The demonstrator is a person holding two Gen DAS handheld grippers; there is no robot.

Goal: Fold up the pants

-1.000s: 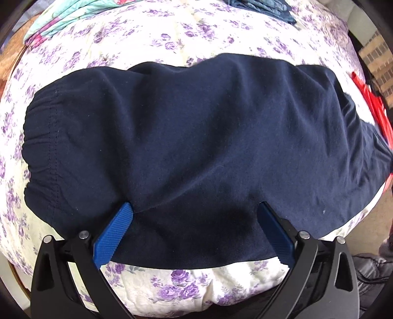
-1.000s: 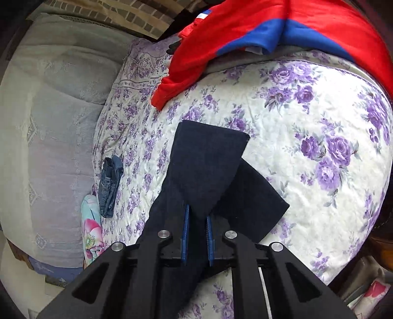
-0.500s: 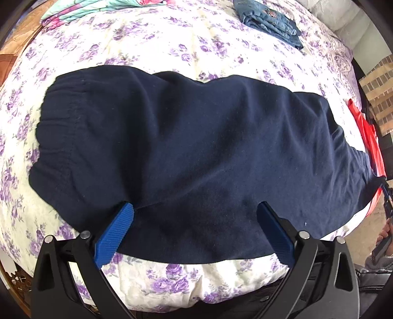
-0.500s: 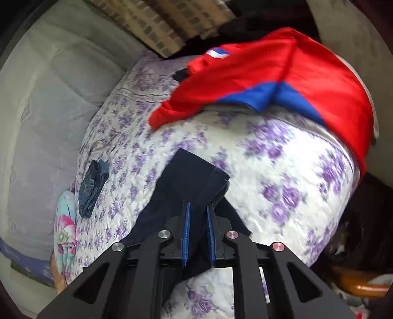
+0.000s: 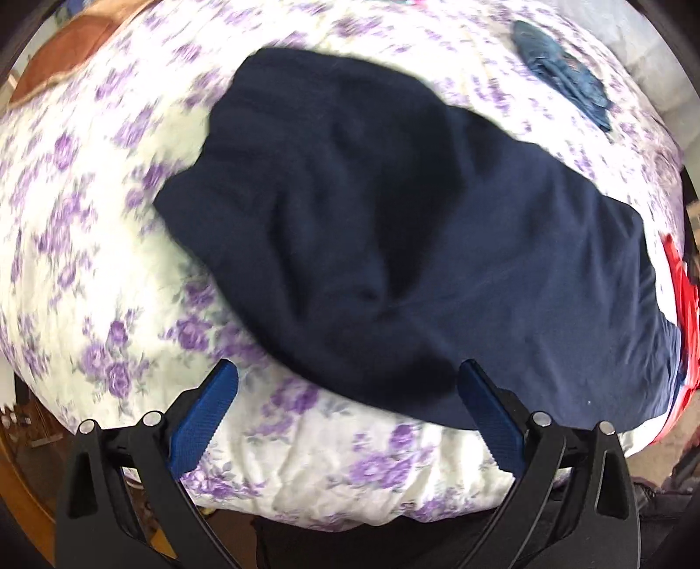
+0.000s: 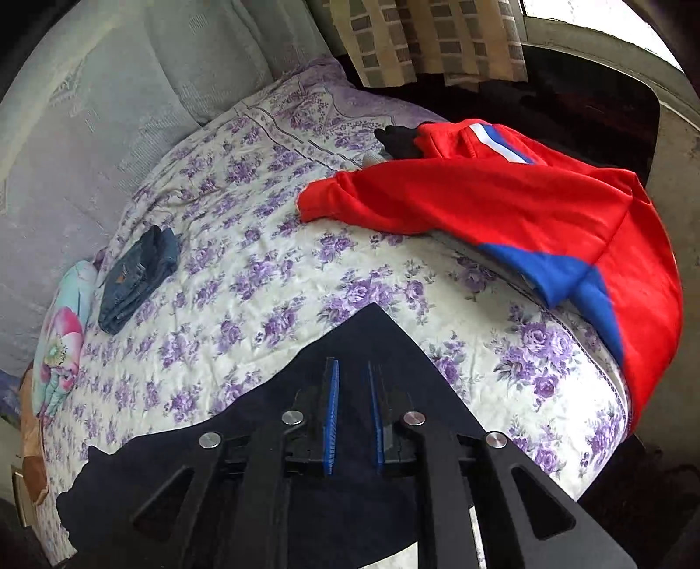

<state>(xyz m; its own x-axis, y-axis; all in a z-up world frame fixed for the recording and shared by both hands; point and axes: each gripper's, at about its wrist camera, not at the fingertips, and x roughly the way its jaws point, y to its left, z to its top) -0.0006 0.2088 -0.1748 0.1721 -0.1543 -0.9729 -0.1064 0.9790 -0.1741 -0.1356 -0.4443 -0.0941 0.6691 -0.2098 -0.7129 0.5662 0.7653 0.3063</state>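
Navy pants (image 5: 437, 245) rumpled on floral bedspread (image 5: 87, 262), left gripper (image 5: 350, 394) spread wide at near edge, right gripper (image 6: 352, 394) narrowly parted over the fabric, whether pinching unclear.

I count one pair of navy pants (image 5: 437, 245) on the bed (image 6: 271, 280), and I see only one bed, with one purple-flowered cover. Beyond that there is one red jacket with blue and white panels (image 6: 516, 205), one folded pair of denim jeans (image 6: 135, 280), and one pale turquoise cloth with pink flowers (image 6: 61, 345) at the far edge. That makes four pieces of clothing or fabric lying on the cover. One small black item (image 6: 398, 140) sits by the jacket's collar; I cannot tell what it is. I have two tongs: one left tongs (image 5: 345, 376) and one right tongs (image 6: 352, 372), each with two blue pads, so four pads in all. One checked curtain (image 6: 428, 39) hangs behind.
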